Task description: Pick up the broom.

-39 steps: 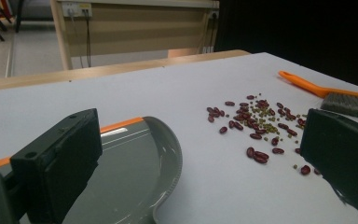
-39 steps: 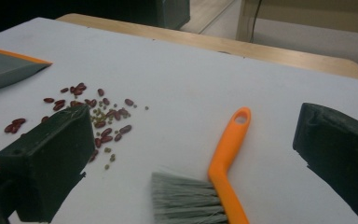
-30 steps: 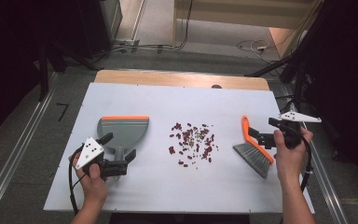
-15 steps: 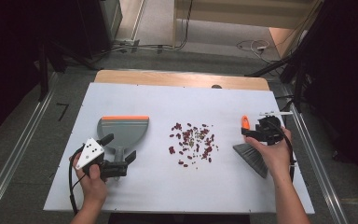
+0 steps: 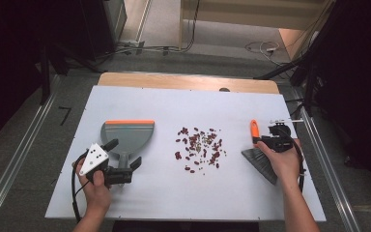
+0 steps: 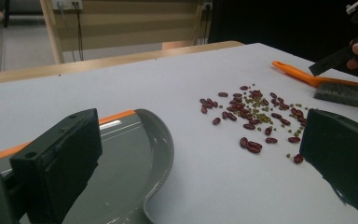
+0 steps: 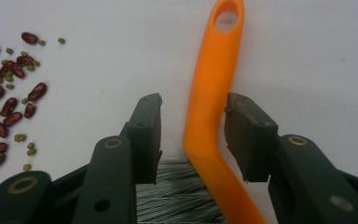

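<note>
A grey dustpan point(image 5: 127, 133) with an orange lip lies at the table's left. My left gripper point(image 5: 123, 153) stands open astride its handle end, and the pan point(image 6: 135, 154) shows low between the wide jaws. Red and green beans point(image 5: 200, 147) lie scattered mid-table. At the right lies a brush with grey bristles point(image 5: 260, 159) and an orange handle point(image 7: 212, 93). My right gripper point(image 7: 193, 116) is down over it, and its jaws have just been closing with the handle between them. A gap still shows at the left pad point(image 7: 150, 135).
The white table top point(image 5: 174, 106) ends in a wooden strip point(image 5: 188, 81) at the back. Metal rails run along both sides point(image 5: 328, 169). Cables lie on the floor beyond. The beans point(image 6: 256, 114) sit between pan and brush point(image 6: 345, 91).
My right gripper came down from above the brush onto its orange handle, and its jaws narrowed around it. The left gripper and the dustpan stayed put.
</note>
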### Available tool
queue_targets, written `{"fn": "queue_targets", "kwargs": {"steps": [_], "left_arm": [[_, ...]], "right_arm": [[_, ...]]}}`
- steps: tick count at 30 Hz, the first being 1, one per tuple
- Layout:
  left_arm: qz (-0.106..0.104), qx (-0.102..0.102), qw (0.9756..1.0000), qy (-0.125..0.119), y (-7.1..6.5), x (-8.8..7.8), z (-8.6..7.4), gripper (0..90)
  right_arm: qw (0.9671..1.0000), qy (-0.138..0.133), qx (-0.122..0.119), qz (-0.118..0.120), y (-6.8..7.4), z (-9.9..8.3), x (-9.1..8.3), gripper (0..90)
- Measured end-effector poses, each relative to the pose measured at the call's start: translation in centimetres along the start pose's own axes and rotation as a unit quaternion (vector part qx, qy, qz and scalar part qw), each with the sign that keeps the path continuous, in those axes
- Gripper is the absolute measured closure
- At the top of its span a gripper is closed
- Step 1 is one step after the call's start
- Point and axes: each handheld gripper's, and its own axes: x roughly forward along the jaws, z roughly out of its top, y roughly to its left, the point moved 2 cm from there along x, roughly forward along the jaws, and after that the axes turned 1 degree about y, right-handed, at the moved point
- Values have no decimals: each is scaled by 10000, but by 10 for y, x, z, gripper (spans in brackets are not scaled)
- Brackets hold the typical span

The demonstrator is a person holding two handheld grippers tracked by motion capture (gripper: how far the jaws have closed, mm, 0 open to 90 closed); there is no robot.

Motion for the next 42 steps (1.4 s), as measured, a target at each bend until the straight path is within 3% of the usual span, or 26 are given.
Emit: {"fn": "queue_targets", "kwargs": {"steps": [5,11,17,21,27,30,33,38,39,40,42], "left_arm": [[14,61,10000,21,-1,0,0,0],[22,94,9999,31,-3,0,0,0],[42,119,9999,56,-3,2,0,0],[40,122,9999,54,-3,3,0,0],[43,115,9999,64,-2,3,0,0],[34,80,9999,80,-1,4,-1,0],[18,89,9999,69,-2,4,0,0],[12,127,9999,79,-4,5,0,0],[19,131,9999,88,-4,5,0,0],[26,128,9999,93,-4,5,0,0],[21,134,9999,96,-4,6,0,0]], "right_arm": [[9996,174,-29,-221,0,-2,8,580],[9994,224,-29,-278,-2,-6,15,623],[9978,348,-269,-500,3,-5,17,637],[9979,426,-202,-436,0,-3,17,664],[9982,436,-286,-296,-3,-3,16,675],[9981,373,-349,-335,-3,-4,16,675],[9985,349,-182,-385,-1,-5,16,672],[9975,489,-275,-439,0,-2,17,674],[9975,534,-251,-395,-1,-1,17,675],[9981,526,-54,-313,-3,0,17,673],[9980,524,-65,-362,-2,0,17,672]]}}
